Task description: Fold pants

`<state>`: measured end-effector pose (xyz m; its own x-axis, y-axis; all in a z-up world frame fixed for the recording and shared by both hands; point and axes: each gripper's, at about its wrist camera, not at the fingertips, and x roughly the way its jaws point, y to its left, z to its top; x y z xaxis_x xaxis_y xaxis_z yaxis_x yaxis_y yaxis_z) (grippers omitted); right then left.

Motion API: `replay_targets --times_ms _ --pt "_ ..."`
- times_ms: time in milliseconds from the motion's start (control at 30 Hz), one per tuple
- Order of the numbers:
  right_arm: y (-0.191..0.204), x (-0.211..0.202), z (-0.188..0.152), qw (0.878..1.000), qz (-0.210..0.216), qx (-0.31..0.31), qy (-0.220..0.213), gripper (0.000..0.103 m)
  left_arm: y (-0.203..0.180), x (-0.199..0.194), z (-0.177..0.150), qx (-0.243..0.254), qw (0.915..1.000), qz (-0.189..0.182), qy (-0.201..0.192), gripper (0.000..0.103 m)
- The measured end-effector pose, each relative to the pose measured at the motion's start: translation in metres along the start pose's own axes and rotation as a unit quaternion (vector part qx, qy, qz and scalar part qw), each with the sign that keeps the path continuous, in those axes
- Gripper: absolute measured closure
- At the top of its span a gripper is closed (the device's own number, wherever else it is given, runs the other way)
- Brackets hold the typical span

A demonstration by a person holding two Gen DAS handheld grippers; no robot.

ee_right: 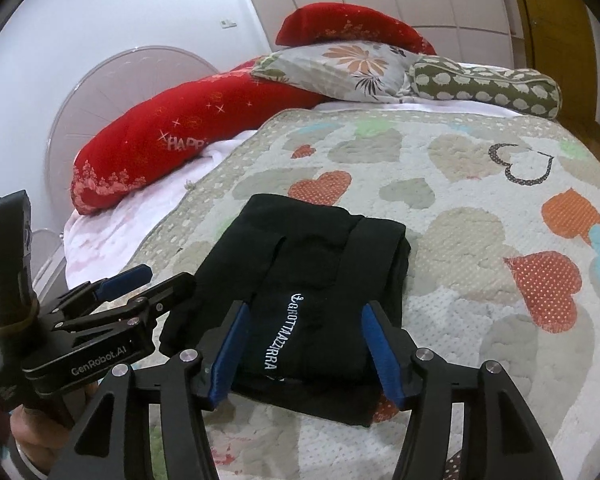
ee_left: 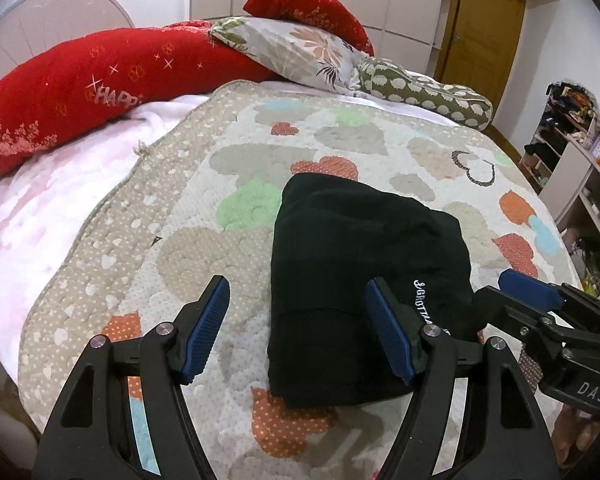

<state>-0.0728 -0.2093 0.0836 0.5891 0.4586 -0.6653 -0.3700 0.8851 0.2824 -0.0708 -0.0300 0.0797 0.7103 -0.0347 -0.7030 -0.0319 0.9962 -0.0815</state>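
Note:
The black pants lie folded into a compact rectangle on the heart-patterned quilt, white lettering on the top layer. They also show in the right wrist view. My left gripper is open and empty, hovering over the bundle's near left edge. My right gripper is open and empty, its fingers straddling the lettered near end just above the cloth. Each gripper shows in the other's view: the right one at the bundle's right side, the left one at its left side.
Red pillows, a floral pillow and a green bolster line the bed's far end. A pink sheet lies at the left. Shelves stand right of the bed, a wooden door behind.

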Motion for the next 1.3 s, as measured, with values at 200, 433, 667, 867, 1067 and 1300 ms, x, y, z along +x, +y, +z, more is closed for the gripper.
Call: replay_targets --times_ms 200,433,667,867,1067,1300 --pt "0.002 -0.002 -0.003 1.000 -0.002 0.000 0.003 0.045 -0.003 -0.004 -0.002 -0.004 1.0000 -0.004 -0.001 0.032" --pt "0.005 -0.011 -0.010 1.000 -0.007 0.001 -0.007 0.043 -0.007 -0.018 -0.008 0.004 0.9996 0.017 -0.022 0.032" --pt "0.010 -0.013 -0.016 1.000 -0.006 -0.004 0.001 0.041 -0.010 -0.026 -0.013 0.020 0.9989 0.037 -0.022 0.032" --pt "0.013 -0.021 -0.020 1.000 -0.013 -0.009 -0.006 0.040 -0.010 -0.035 -0.014 0.017 0.9984 0.040 -0.035 0.032" --pt "0.020 -0.029 -0.022 0.999 -0.021 -0.018 -0.017 0.039 -0.011 -0.045 -0.015 0.015 0.9983 0.033 -0.046 0.032" --pt "0.023 -0.035 -0.023 0.999 -0.028 -0.025 -0.022 0.039 -0.016 -0.055 -0.016 0.019 0.9975 0.029 -0.061 0.032"
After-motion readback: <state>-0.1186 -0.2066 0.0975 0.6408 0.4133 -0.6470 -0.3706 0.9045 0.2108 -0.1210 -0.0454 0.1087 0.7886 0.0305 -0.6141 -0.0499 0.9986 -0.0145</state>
